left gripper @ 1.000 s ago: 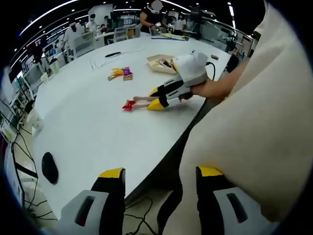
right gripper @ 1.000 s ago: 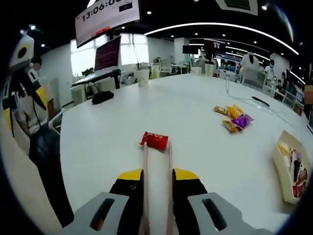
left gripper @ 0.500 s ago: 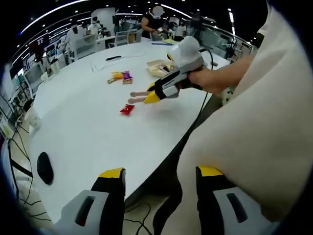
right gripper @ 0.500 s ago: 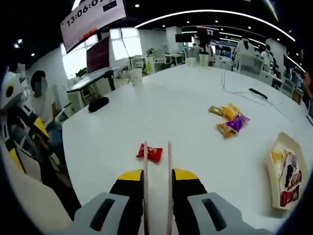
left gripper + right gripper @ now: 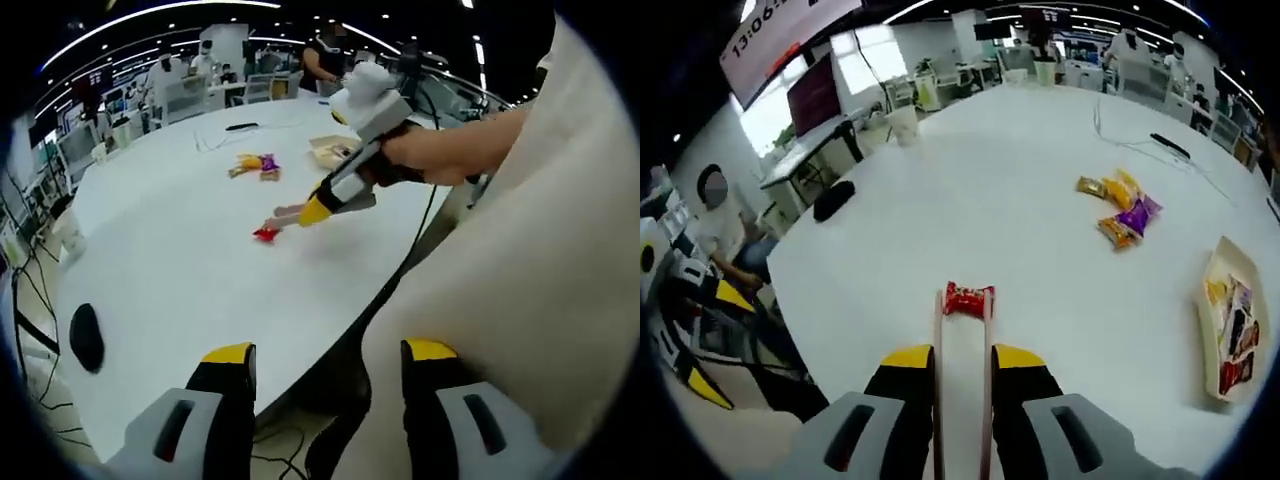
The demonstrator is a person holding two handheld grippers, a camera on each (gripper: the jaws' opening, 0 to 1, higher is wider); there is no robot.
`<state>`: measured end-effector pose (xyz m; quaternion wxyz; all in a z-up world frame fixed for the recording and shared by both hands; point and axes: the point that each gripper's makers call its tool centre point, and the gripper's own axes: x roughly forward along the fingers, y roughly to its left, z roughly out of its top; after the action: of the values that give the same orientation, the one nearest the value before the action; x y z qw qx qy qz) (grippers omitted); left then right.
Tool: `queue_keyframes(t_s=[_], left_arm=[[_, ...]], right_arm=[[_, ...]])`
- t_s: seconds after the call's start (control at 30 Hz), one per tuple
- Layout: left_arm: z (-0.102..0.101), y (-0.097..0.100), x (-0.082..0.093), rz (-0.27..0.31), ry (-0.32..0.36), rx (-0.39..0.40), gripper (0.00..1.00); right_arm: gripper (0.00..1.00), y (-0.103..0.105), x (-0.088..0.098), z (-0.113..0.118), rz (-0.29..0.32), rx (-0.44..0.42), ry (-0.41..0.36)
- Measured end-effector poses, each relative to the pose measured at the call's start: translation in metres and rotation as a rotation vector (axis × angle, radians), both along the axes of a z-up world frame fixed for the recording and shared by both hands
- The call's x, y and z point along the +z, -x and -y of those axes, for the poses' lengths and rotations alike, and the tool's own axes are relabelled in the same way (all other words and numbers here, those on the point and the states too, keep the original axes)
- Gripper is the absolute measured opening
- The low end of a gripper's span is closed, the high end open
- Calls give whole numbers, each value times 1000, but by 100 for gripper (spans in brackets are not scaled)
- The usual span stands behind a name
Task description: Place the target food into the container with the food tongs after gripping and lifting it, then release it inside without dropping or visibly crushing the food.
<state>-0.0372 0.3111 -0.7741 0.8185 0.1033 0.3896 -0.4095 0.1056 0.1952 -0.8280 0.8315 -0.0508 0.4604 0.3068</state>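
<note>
Open-plan office, ceiling strip lights, desks and people at the far side. Large white tabletop, rounded edge.

Writing: wall screen above the tabletop's far end, digits "13:06" legible, remainder unreadable. Wrapper print too small to read.

Red candy: lies on the tabletop, at the tips of the tongs, between the two blades. Contact with the blades cannot be told. In the left gripper view, red candy sits at the tong tips.

Right gripper: fingers clenched on the tongs' handles, blades near parallel with a gap between them. Seen in the left gripper view as right gripper, held by a hand.

Left gripper: fingers spread apart, grasping nothing, off the tabletop's edge beside a cream garment.

Candy pile, yellow, orange, purple: beyond the red candy, well apart. Tray: near the pile, wrapped sweets inside.

Change from half a second earlier: tong tips now straddle the red candy instead of standing beside it.
</note>
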Motion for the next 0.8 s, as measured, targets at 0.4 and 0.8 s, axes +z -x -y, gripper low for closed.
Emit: queue_keyframes(t_s=[0.4,0.8], left_arm=[[-5,-7,-1,15,35,46,58],[-9,-10,-2,18,41,57,58]], right_arm=[[21,-4,-12,0,-73,-13,68],[21,-14,-15,-3,-39,64,151]])
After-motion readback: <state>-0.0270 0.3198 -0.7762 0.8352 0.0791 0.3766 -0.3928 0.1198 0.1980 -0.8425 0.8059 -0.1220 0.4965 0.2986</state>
